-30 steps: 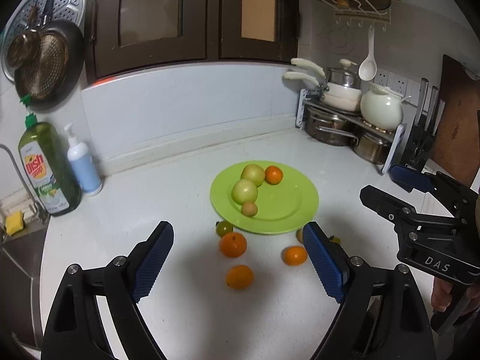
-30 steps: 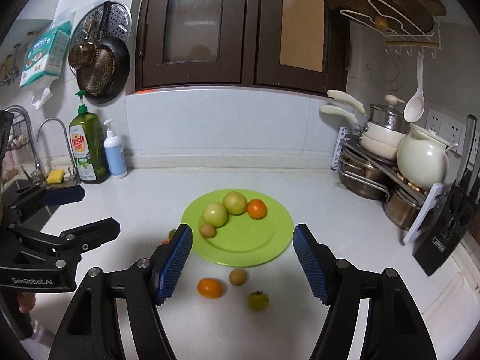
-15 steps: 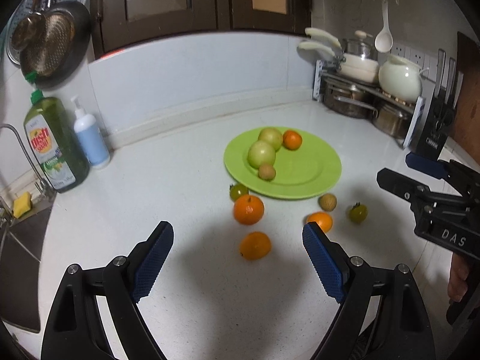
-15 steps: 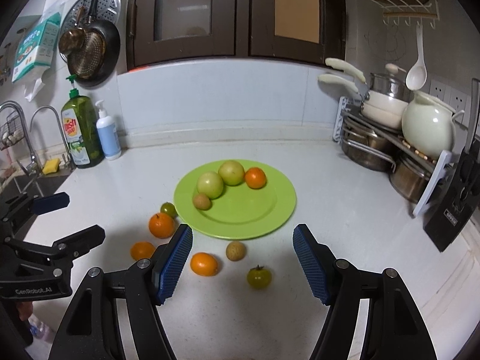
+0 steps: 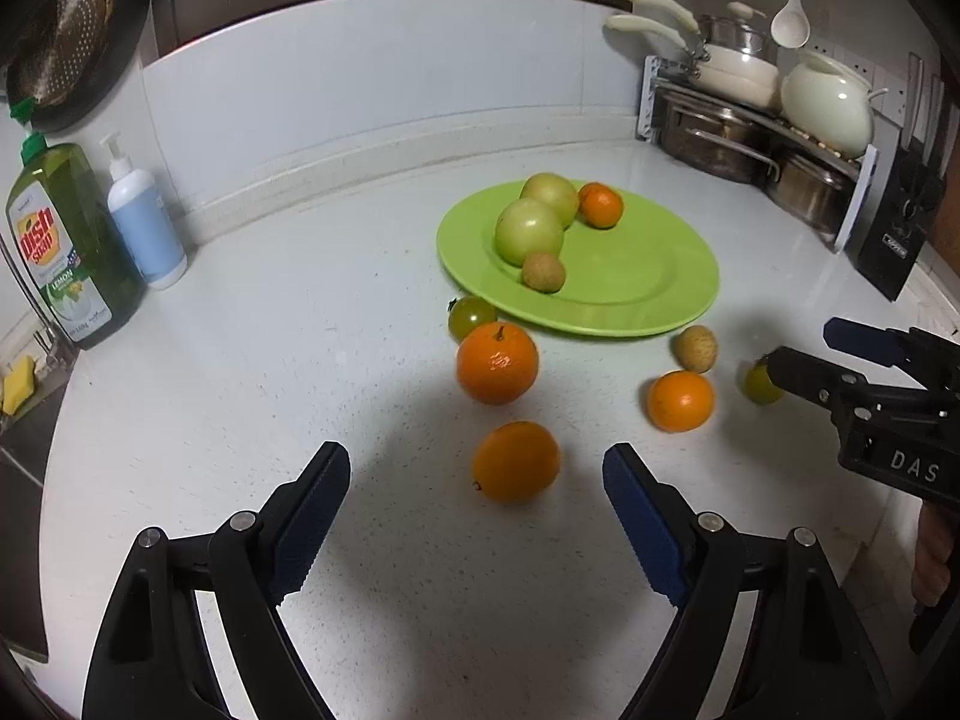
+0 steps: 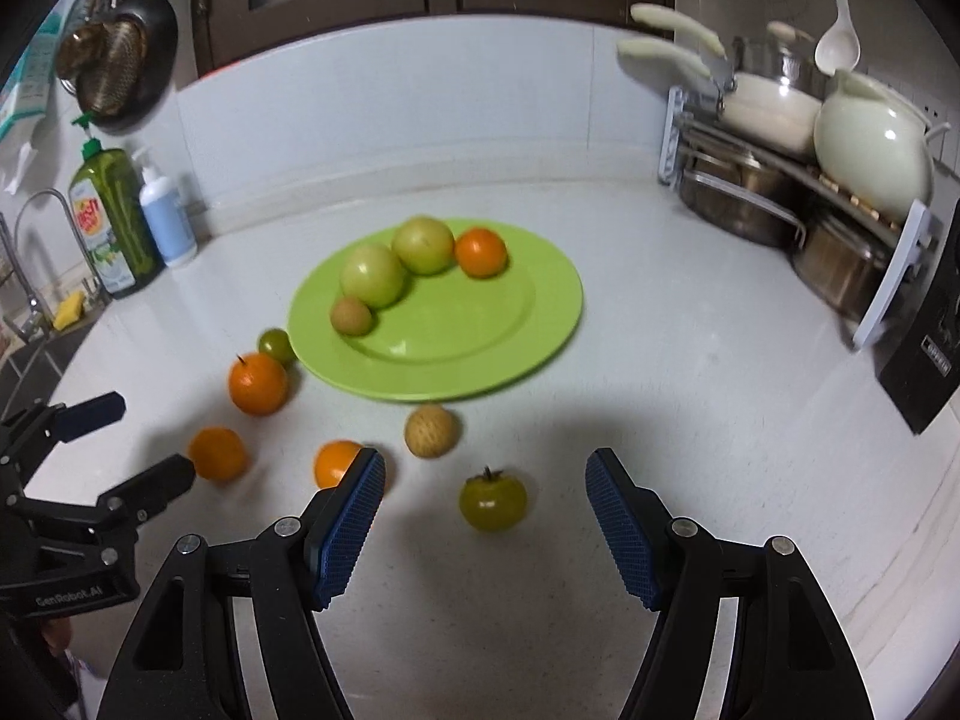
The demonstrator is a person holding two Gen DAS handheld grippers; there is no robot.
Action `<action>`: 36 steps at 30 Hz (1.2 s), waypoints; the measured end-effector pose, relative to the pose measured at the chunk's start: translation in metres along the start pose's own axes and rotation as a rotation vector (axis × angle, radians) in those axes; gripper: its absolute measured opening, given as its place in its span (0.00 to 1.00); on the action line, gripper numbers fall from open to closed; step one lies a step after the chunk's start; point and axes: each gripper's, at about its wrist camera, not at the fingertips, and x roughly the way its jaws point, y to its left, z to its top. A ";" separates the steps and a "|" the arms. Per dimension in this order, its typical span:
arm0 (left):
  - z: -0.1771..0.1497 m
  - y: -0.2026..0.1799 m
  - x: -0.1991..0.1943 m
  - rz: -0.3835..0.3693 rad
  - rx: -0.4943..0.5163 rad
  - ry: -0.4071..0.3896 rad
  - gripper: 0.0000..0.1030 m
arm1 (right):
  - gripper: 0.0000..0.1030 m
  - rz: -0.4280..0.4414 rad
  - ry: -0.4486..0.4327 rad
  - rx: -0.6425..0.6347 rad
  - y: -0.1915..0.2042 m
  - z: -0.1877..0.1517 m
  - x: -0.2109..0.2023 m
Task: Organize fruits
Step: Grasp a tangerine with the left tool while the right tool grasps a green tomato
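A green plate [image 5: 648, 282] [image 6: 516, 324] on the white counter holds two green apples, a small orange and a small brown fruit. Loose on the counter in front of it lie an orange [image 5: 516, 461] [image 6: 217, 453], a bigger orange [image 5: 497, 363] [image 6: 258, 383], another orange [image 5: 681, 400] [image 6: 333, 461], a brown fruit [image 5: 695, 348] [image 6: 429, 431] and two green tomatoes [image 5: 471, 315] [image 6: 492, 499]. My left gripper [image 5: 477, 498] is open, just short of the near orange. My right gripper [image 6: 485, 507] is open, with a green tomato between its fingers' line.
Dish soap [image 5: 57, 246] and a pump bottle [image 5: 144, 222] stand at the back left by the sink. A pot rack [image 5: 756, 138] with a white kettle and a black knife block [image 5: 900, 228] stand at the right. A pan hangs on the wall.
Both grippers have come lower and closer to the loose fruit. The near orange now sits just ahead of my left gripper, the green tomato just ahead of my right. Both stay open.
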 end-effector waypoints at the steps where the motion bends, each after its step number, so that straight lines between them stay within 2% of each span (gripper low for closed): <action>1: -0.001 0.001 0.004 -0.001 -0.004 0.007 0.81 | 0.68 0.001 0.011 -0.001 0.000 -0.001 0.003; 4: -0.001 0.003 0.011 -0.005 -0.007 0.020 0.78 | 0.67 -0.003 0.035 -0.006 0.002 -0.004 0.010; 7: -0.001 0.003 0.017 -0.002 0.001 0.024 0.74 | 0.61 0.001 0.063 0.002 0.002 -0.007 0.017; 9: -0.001 0.002 0.020 -0.007 0.004 0.029 0.69 | 0.61 -0.004 0.074 0.002 0.002 -0.008 0.019; 16: 0.002 -0.003 0.028 -0.045 0.014 0.037 0.58 | 0.50 0.016 0.099 0.025 -0.002 -0.010 0.024; 23: -0.001 -0.003 0.036 -0.073 0.013 0.062 0.32 | 0.35 0.018 0.109 0.019 -0.001 -0.012 0.028; 26: -0.001 -0.002 0.036 -0.076 0.011 0.061 0.32 | 0.31 0.014 0.106 0.006 0.001 -0.012 0.027; 36: 0.000 -0.001 0.026 -0.067 0.020 0.036 0.32 | 0.30 0.011 0.082 0.001 0.002 -0.010 0.022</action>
